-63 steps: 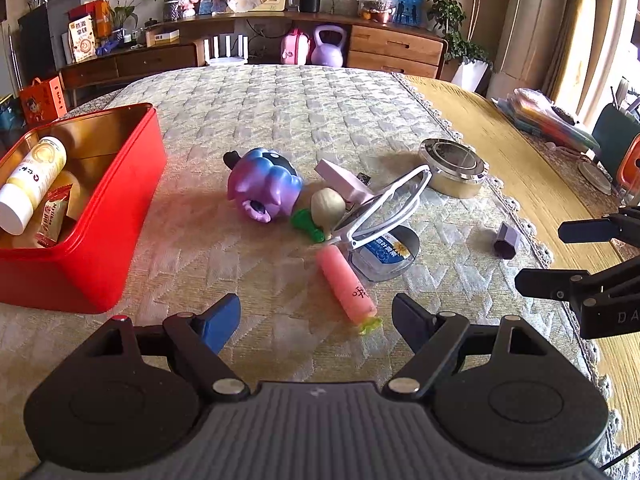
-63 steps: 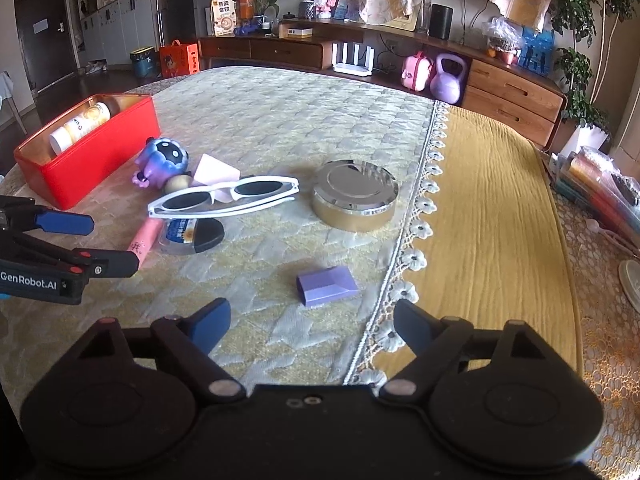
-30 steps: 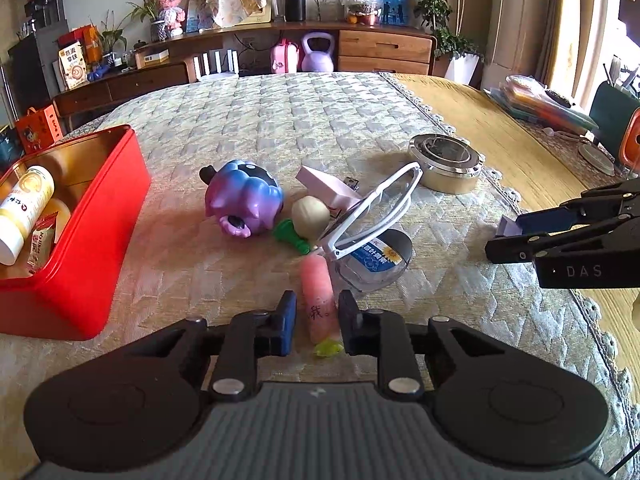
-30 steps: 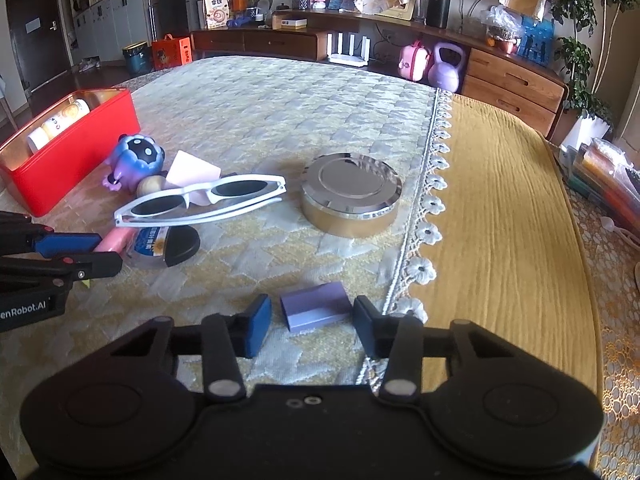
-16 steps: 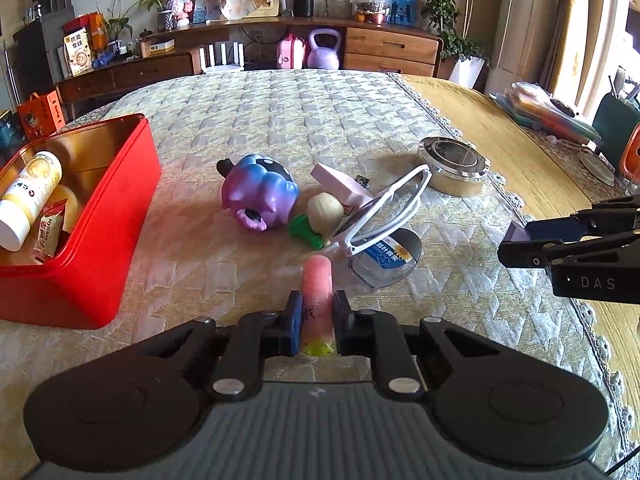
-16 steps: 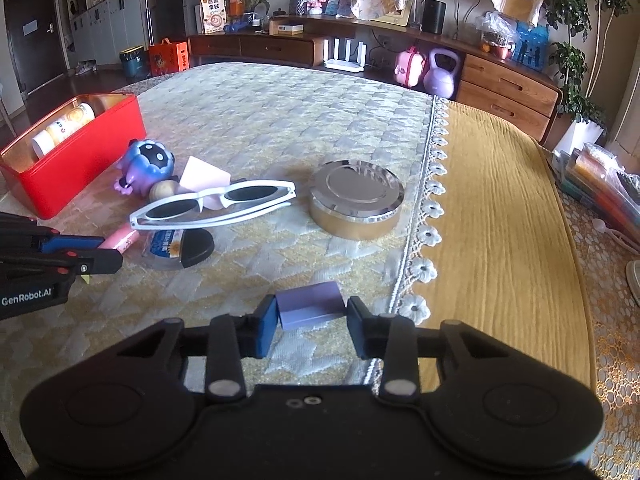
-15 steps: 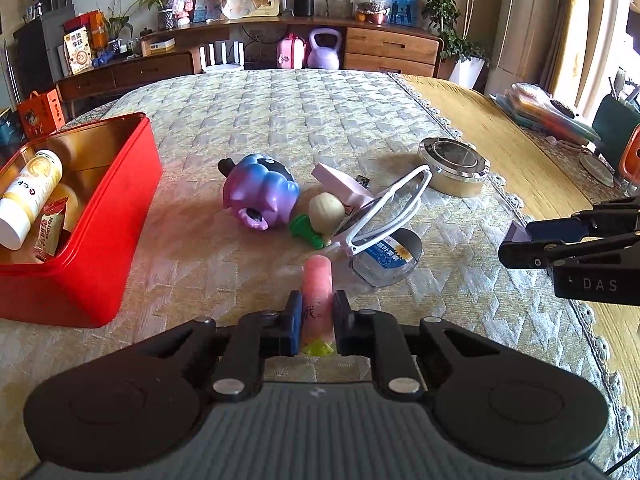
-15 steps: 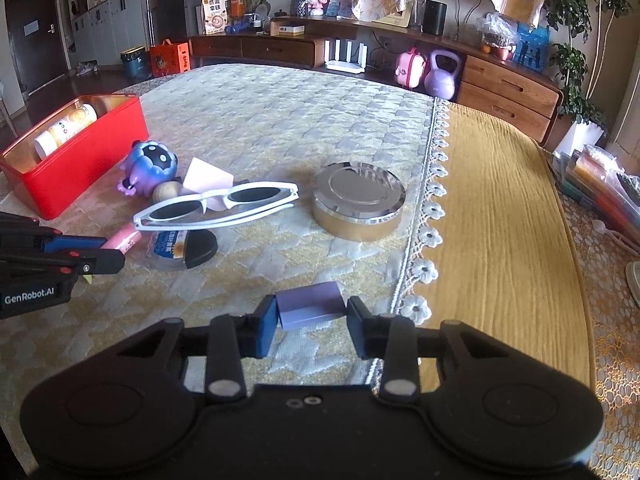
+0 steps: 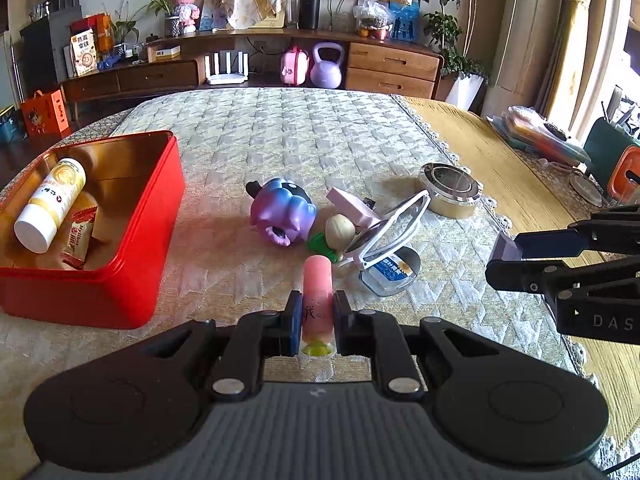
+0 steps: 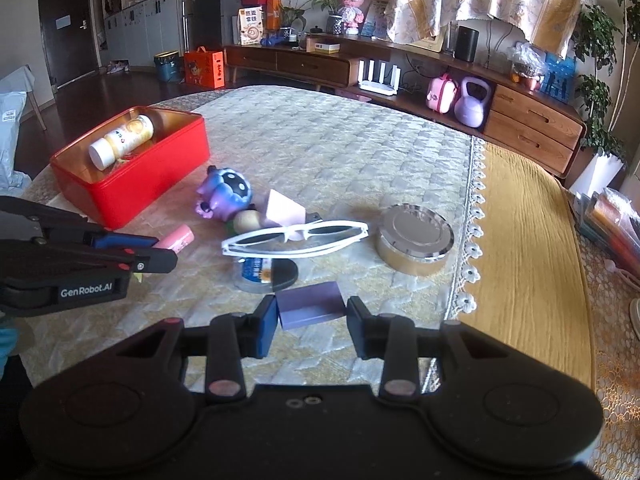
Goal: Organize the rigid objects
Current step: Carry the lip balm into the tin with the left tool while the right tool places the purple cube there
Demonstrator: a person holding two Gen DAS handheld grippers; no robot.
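Since the earlier frames you are closing both grippers onto items that were lying loose on the quilt [image 9: 304, 136] and are now lifting them: the jaws that stood wide are clamping, and the right jaws have just been closing on their load. Left gripper [image 9: 316, 322]: you are holding it fully closed on the pink tube [image 9: 317, 292], pads pressing both flanks, the tube pointing forward with its green cap toward the camera. Right gripper [image 10: 312, 322]: you are holding it narrowly open around the purple block [image 10: 310, 305], which is sitting pinched between the pads, seemingly clear of the quilt. Red tin [image 9: 156, 216], at the left: it is already holding a bottle [image 9: 50, 204] and a red packet [image 9: 80, 238], so some sorting appears to be done. Still lying out, clustered mid-quilt: purple toy [image 9: 282, 210], pink box [image 9: 352, 206], a small beige and green piece [image 9: 334, 236], white sunglasses [image 9: 386, 226] resting over a flat round case [image 9: 394, 270]; the round metal tin [image 9: 450, 194] is sitting apart near the lace edge. Progress, as judged: early to middle; two items are in hand and not yet delivered, six are waiting. You are likely heading next to the red tin with both loads.
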